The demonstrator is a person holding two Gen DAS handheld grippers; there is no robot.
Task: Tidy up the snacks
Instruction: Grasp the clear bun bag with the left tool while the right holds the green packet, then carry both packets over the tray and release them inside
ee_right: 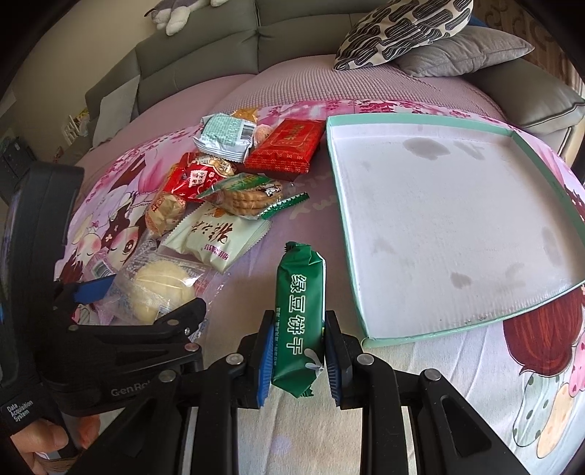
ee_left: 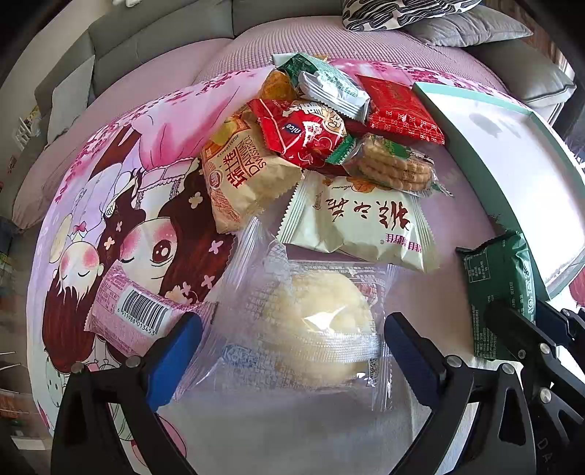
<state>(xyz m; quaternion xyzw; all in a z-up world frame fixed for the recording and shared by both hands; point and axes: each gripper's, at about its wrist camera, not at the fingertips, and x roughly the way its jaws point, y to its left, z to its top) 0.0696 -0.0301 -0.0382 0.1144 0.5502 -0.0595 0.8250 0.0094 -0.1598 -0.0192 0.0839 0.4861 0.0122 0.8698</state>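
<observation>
Living room with a grey sofa [ee_right: 204, 54], patterned cushions [ee_right: 402, 33], and in front a pink cartoon-print cloth [ee_left: 120, 226] spread as the working surface. On the cloth, a loose pile of wrapped snacks [ee_left: 329, 146]: red packets, a sleeve of round biscuits, a pale green packet with large lettering. Nearest, a round pale bun in a clear wrapper [ee_left: 318, 329], lying flat at the near edge of the pile. Left gripper [ee_left: 292, 350] angled steeply down over that bun, jaws spread about as wide as possible, one blue pad on each side, neither touching the wrapper. Right gripper [ee_right: 298, 354] clamped tight on a green biscuit packet [ee_right: 299, 310], held upright just above the cloth, close beside the near corner of a shallow mint-edged tray [ee_right: 343, 219]. Tray bare, white floor stained in places. Likely next: closing on the bun, carrying the green packet into the tray. Risks, as a guess: slippery clear film sliding out of the pads, a hard squeeze crushing the soft bun, the pale green packet resting against the bun's wrapper dragged along, the green packet catching the tray rim.
</observation>
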